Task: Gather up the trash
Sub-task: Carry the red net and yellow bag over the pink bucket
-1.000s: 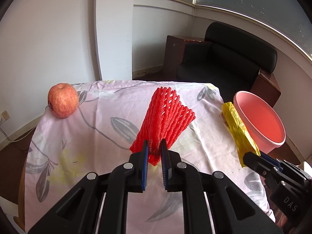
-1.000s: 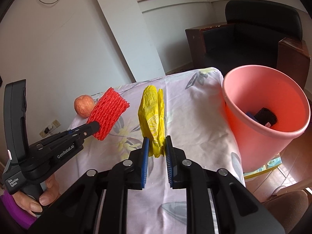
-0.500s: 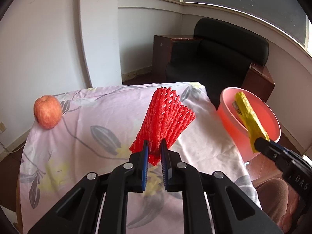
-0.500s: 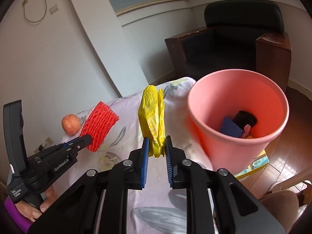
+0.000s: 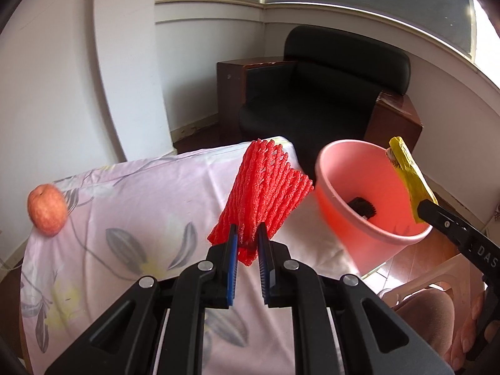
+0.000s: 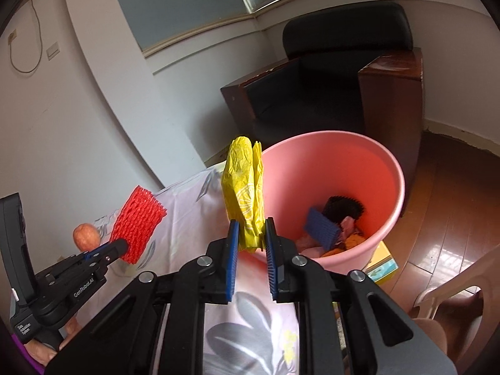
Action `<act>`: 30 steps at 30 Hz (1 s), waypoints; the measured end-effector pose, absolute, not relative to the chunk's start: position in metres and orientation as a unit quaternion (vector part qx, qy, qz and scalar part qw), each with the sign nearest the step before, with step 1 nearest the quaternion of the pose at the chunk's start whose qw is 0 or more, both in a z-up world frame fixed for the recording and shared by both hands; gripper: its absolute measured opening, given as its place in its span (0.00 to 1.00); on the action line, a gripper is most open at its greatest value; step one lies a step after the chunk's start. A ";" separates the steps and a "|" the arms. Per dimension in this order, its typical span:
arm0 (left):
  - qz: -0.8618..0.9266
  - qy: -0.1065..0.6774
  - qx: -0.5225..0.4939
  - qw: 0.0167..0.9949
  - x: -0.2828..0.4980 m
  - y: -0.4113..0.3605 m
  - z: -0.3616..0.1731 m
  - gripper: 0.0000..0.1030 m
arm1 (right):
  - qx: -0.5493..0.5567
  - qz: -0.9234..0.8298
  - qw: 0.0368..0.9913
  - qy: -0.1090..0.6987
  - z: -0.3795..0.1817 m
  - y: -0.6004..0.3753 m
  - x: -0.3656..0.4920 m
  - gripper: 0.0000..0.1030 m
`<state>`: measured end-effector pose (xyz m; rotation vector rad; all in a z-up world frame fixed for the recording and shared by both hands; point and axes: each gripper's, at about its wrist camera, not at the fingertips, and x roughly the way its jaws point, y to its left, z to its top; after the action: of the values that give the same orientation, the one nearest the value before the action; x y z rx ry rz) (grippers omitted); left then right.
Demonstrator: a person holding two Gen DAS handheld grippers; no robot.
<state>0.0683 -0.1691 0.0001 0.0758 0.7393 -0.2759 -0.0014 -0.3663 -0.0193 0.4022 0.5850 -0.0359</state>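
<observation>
Beyond the right edge of the worktop (image 5: 131, 193), which wears a floral cloth, we see the pink bucket (image 6: 393, 181) standing lower than the cloth, with a blue mesh piece, a black one and other scraps already in its bottom. A black armchair (image 5: 328, 93) sits past the far edge, well apart from the bucket. Our left claw (image 5: 247, 250) is clamped on the lower end of the red foam net (image 5: 265, 187), which it holds up over the right part of the worktop, near the bucket rim but not yet above it. Our right claw (image 6: 251, 247) is pinched on the bottom of the yellow wrapper (image 6: 242, 184), which stands up at the bucket's near rim; in the left view it reads as over the opening. We judge both pieces very light and soft: the net is springy and will squash flat under the pads, the wrapper is thin, crinkly and maybe a little slippery, so a grip low on the gathered end suits each. Neither should drop fast, and either could cling to a pad on release. There is free air above the bucket, though the two claws come close together there. The apple (image 5: 47, 215) rests at the left edge, well apart.
</observation>
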 end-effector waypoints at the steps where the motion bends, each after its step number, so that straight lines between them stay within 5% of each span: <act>1: -0.139 0.358 0.040 0.922 0.069 -0.174 0.001 0.11 | 0.198 -0.022 0.938 0.285 -0.020 -0.370 0.000 0.16; 30: -0.236 0.377 0.081 0.892 0.103 -0.305 -0.015 0.11 | 0.204 -0.084 0.929 0.296 -0.048 -0.428 0.021 0.16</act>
<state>0.1027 -0.3045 -0.0150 0.1675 0.7814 -0.4906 0.0205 -0.4278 -0.0476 0.4187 0.6057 -0.1720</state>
